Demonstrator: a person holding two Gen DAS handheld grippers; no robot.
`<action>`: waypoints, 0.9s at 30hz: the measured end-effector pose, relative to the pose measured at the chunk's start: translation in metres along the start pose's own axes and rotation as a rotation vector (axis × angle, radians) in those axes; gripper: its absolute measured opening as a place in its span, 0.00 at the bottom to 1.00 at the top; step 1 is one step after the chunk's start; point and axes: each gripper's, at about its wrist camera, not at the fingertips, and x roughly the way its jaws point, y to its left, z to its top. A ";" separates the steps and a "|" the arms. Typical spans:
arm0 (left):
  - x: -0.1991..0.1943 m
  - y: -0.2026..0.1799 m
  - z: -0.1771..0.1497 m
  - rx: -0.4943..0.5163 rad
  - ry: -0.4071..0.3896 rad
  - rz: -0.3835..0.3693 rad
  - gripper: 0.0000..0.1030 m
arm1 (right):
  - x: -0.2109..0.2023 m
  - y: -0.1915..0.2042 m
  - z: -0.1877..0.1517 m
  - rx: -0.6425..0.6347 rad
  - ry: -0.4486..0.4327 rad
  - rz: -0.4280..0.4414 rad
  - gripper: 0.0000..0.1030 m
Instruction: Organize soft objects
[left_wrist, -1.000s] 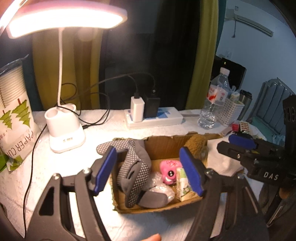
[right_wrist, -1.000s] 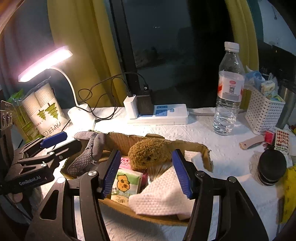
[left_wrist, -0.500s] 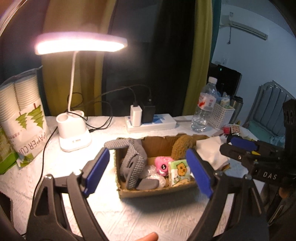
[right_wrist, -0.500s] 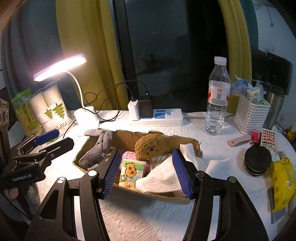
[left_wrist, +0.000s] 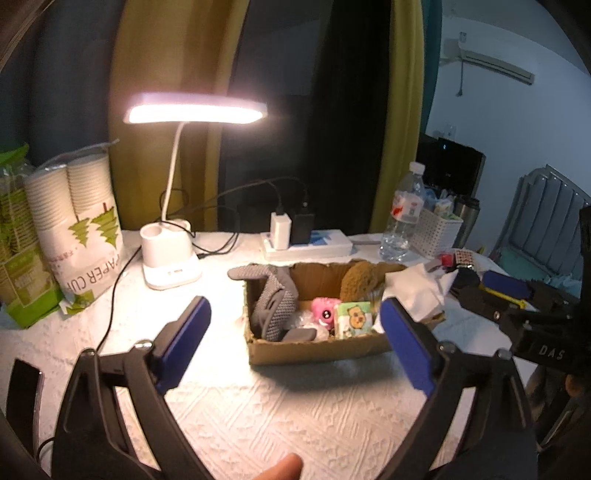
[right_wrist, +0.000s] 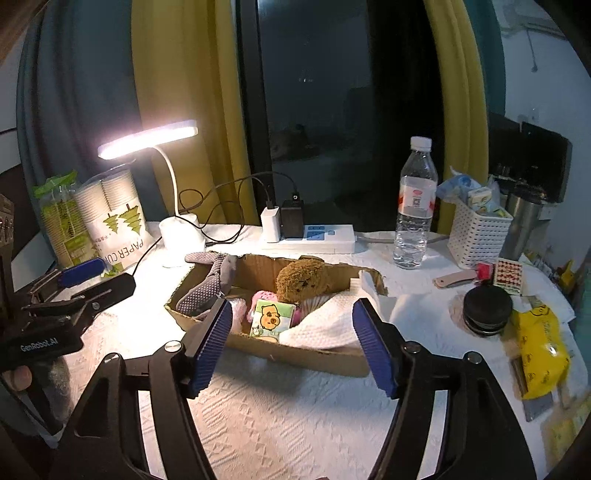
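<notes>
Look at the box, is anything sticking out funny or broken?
Yes. The grey glove hangs over the left rim of the cardboard box instead of lying inside. The white paper towel spills over the right end. The box's back edge looks torn and ragged. Nothing else looks spilled.

We look down from each wrist, left and right, near the table (left_wrist: 295, 413); both views centre the cardboard box (left_wrist: 314, 349) (right_wrist: 295, 356).
</notes>
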 end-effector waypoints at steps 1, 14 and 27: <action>-0.005 -0.001 0.000 0.000 -0.006 0.004 0.91 | -0.003 0.001 -0.001 -0.001 -0.003 -0.004 0.70; -0.062 -0.021 0.010 0.053 -0.101 0.006 0.92 | -0.070 0.013 -0.002 -0.027 -0.102 -0.074 0.73; -0.111 -0.033 0.018 0.094 -0.200 0.024 0.92 | -0.119 0.021 -0.004 -0.011 -0.178 -0.104 0.73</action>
